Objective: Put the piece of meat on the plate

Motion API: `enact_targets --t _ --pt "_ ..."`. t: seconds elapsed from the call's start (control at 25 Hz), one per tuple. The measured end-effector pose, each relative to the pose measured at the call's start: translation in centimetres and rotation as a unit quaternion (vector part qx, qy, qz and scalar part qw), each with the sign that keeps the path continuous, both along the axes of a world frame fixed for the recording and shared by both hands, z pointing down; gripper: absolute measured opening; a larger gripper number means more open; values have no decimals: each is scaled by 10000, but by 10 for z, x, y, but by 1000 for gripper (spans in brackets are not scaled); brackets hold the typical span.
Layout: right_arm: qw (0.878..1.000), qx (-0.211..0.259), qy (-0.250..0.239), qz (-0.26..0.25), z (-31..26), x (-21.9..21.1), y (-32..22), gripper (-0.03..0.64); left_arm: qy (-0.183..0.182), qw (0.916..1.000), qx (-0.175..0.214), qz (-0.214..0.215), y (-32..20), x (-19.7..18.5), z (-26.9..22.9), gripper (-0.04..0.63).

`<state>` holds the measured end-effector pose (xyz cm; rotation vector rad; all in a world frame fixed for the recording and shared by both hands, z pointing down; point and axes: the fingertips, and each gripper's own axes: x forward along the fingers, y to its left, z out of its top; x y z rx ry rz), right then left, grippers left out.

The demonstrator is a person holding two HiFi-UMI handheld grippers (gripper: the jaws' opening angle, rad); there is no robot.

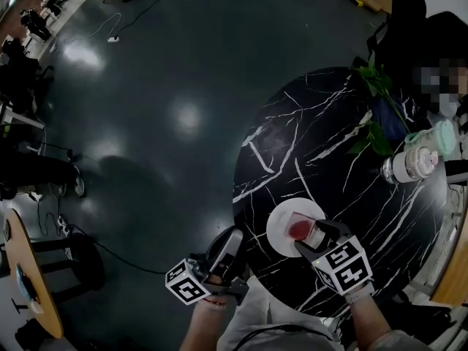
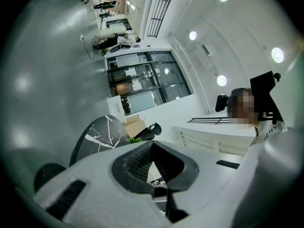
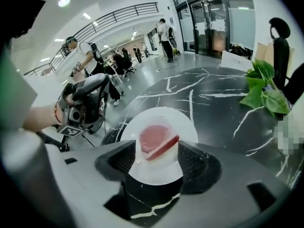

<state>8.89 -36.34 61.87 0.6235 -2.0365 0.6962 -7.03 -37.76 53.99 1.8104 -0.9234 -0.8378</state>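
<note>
Meat [image 3: 156, 139]: one red piece with a pale edge, lying on the plate, slightly tilted. It sits between the right gripper's two pads, and neither pad presses on it.

Plate [image 1: 281, 215]: white, round, on the tabletop near the edge closest to the person.

Right gripper [image 3: 156, 160]: jaws spread wide, angled down over the plate, one pad on either side of the meat. A gloved hand [image 1: 360, 292] carries it; its marker cube shows in the head view.

Left gripper [image 2: 152, 163]: jaws pressed together at the tips, nothing between them. It is held off the tabletop, beside its near-left edge and over the floor, pointing roughly level.

Tabletop [image 1: 329, 145]: round, black with white veins.

Leafy green plant [image 1: 374, 82]: at the far side of the tabletop, well apart from the plate.

Clear bottle [image 1: 404, 168]: to the right of the plate, near the tabletop's right edge, with a pale green container [image 1: 439, 137] just beside it.

Person: seated on the far side of the tabletop, behind the plant.

Floor [image 1: 146, 86]: dark and glossy, with cables [image 1: 128, 20] running across it.

Wooden table [image 1: 33, 284]: round, at the far left, well apart from the black tabletop.
</note>
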Motion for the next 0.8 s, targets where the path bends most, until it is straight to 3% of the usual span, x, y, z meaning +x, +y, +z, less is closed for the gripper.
enact_targets --t 0.28,0.64,0.72,0.8 --pt "9984 413 -378 107 -26 -3 0 253 55 9999 116 84 6 9 -14 9" --pt "9895 834 -1136 327 -72 -9 16 246 -223 9984 322 419 18 27 -38 9" --pt "9860 929 -1314 443 -84 -8 19 198 -245 9977 386 490 20 32 -46 9" --pt "9823 986 -1477 592 -95 -6 24 108 -259 9971 443 563 24 36 -54 9"
